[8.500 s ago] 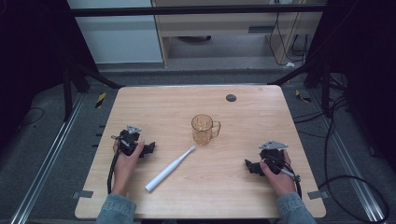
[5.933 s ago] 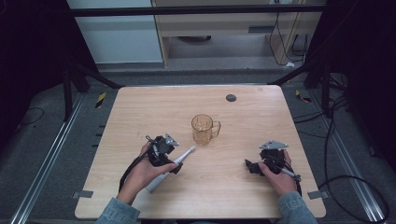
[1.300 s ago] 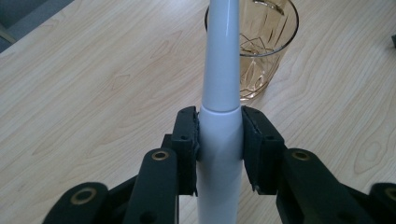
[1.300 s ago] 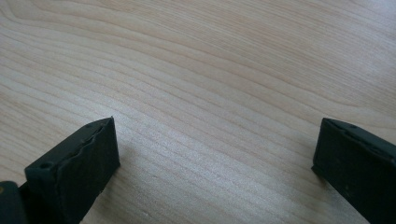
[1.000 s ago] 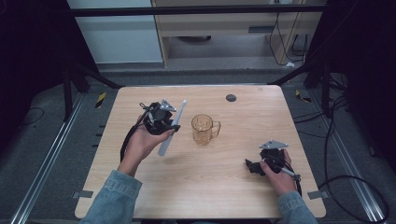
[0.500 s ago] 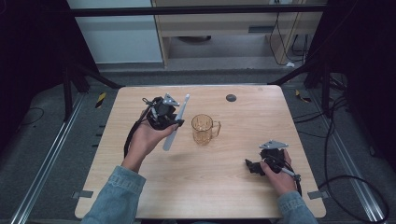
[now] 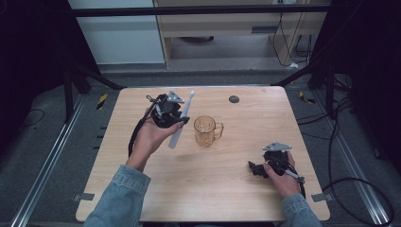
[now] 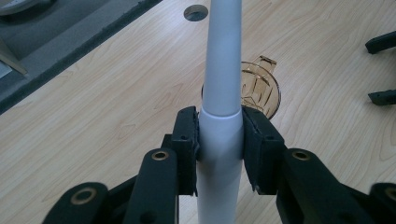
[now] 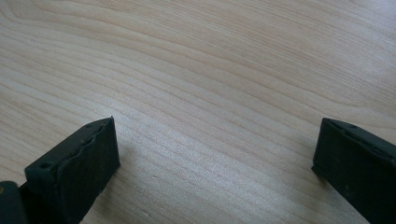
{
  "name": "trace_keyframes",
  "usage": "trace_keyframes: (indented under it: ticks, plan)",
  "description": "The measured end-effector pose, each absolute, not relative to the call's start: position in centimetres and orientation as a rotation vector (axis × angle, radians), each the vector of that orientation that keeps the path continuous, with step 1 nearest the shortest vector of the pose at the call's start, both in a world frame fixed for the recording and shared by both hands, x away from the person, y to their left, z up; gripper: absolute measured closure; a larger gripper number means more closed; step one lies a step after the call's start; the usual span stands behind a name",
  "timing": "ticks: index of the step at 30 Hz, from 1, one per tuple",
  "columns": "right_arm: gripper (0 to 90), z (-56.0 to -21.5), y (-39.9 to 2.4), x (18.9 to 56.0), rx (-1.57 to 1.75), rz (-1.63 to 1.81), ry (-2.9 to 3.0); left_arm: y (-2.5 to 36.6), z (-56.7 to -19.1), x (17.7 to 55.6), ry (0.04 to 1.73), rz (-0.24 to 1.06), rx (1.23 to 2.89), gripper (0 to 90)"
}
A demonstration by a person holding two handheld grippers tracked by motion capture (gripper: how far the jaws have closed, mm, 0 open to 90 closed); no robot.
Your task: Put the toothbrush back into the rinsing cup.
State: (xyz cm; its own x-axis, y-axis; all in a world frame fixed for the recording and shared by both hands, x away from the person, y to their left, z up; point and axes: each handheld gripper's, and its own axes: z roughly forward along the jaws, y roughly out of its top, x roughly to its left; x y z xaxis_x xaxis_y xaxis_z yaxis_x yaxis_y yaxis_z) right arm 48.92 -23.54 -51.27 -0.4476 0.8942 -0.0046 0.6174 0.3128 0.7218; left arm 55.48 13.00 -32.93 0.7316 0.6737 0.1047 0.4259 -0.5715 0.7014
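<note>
Fingers (image 8: pixel 187 140) of the left gripper (image 7: pixel 172 112) are clamped on both sides of a slim white plastic electric toothbrush (image 8: pixel 222 93), holding it tilted above the pale wooden surface (image 7: pixel 142 189). Its head points toward the far edge. Just to its right stands a clear amber glass mug with a handle (image 7: pixel 206 131), upright on the surface. Near the front right corner, the right gripper (image 7: pixel 257 169) rests low in the person's hand with its fingers (image 9: pixel 79 163) spread wide apart, nothing between them.
</note>
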Motion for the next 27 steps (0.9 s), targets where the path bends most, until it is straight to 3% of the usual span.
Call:
trace_keyframes:
  ticks: [27]
  plan:
    - [0.4,-51.3,-23.5,48.9,1.343,0.926,2.180,11.8,-32.1,55.8,0.790,0.445,2.244,67.8]
